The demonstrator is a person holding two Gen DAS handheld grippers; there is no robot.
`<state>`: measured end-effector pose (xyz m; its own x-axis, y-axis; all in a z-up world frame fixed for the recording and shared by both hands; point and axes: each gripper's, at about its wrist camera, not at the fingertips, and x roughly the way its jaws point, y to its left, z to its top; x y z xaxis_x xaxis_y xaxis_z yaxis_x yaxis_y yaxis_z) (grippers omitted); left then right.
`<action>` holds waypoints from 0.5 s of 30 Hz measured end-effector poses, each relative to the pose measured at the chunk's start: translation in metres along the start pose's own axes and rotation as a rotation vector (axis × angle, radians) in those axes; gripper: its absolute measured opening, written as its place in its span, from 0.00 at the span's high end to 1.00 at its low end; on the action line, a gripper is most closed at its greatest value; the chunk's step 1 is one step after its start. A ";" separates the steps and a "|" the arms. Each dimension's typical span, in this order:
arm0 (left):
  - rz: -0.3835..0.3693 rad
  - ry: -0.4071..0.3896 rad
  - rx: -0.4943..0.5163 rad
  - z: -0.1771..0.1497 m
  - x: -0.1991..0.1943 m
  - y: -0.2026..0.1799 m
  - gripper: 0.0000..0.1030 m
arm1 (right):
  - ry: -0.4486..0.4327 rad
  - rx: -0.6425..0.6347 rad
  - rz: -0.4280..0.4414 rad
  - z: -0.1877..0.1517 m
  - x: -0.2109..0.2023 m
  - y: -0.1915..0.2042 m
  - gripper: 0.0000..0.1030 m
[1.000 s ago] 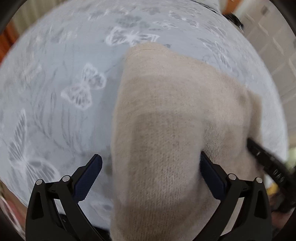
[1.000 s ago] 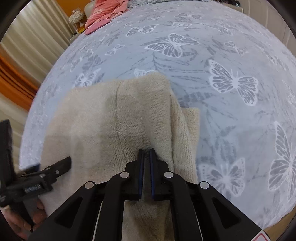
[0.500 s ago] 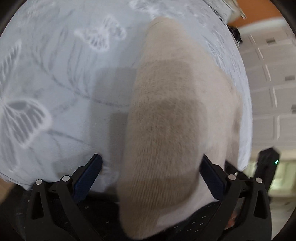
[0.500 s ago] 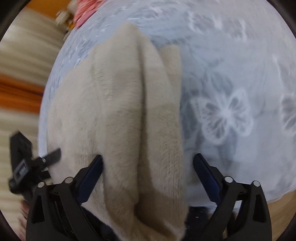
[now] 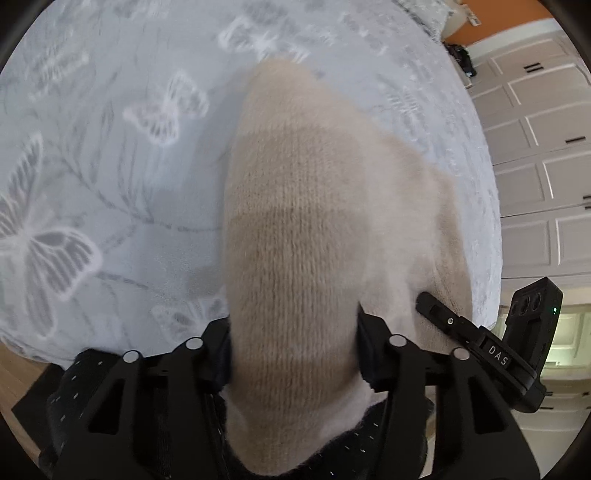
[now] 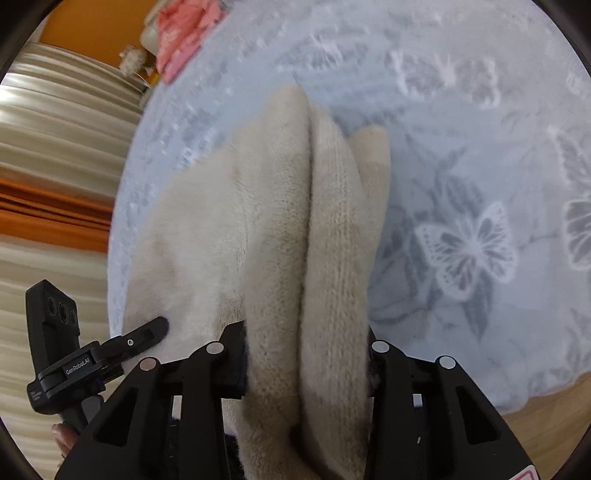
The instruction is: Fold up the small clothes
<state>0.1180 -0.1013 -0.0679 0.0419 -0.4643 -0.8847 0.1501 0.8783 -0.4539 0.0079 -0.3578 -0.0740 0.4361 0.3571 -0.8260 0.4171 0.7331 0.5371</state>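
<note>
Both claws, left (image 5: 293, 354) and right (image 6: 306, 354), have just closed, pinching my knit (image 5: 314, 206) off the bed (image 5: 110, 166), fold half done.

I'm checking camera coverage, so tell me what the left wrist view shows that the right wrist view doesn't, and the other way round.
Only the left wrist view shows the white panelled cupboard doors at its right edge. Only the right wrist view shows the pink cloth at the far end of the bed, the cream and orange curtain and a lengthwise fold in the garment. Both show the beige knit garment on the butterfly bedspread, the left gripper and the right gripper, whose jaws have just been closing onto the fabric.
</note>
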 end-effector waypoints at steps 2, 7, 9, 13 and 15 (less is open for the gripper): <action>0.007 -0.029 0.028 -0.003 -0.018 -0.011 0.53 | -0.037 -0.016 0.006 -0.004 -0.019 0.006 0.66; 0.031 -0.085 0.125 -0.014 -0.067 -0.037 0.53 | -0.096 -0.054 0.036 -0.017 -0.071 0.023 0.66; 0.042 -0.098 0.162 -0.025 -0.085 -0.047 0.52 | -0.118 -0.077 0.042 -0.025 -0.087 0.036 0.66; 0.063 -0.132 0.235 -0.047 -0.120 -0.065 0.52 | -0.177 -0.147 0.047 -0.049 -0.124 0.065 0.66; 0.082 -0.169 0.276 -0.058 -0.140 -0.074 0.51 | -0.212 -0.183 0.052 -0.056 -0.143 0.078 0.66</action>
<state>0.0435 -0.0948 0.0834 0.2247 -0.4257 -0.8765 0.4008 0.8603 -0.3151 -0.0668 -0.3187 0.0765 0.6185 0.2823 -0.7334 0.2471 0.8160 0.5226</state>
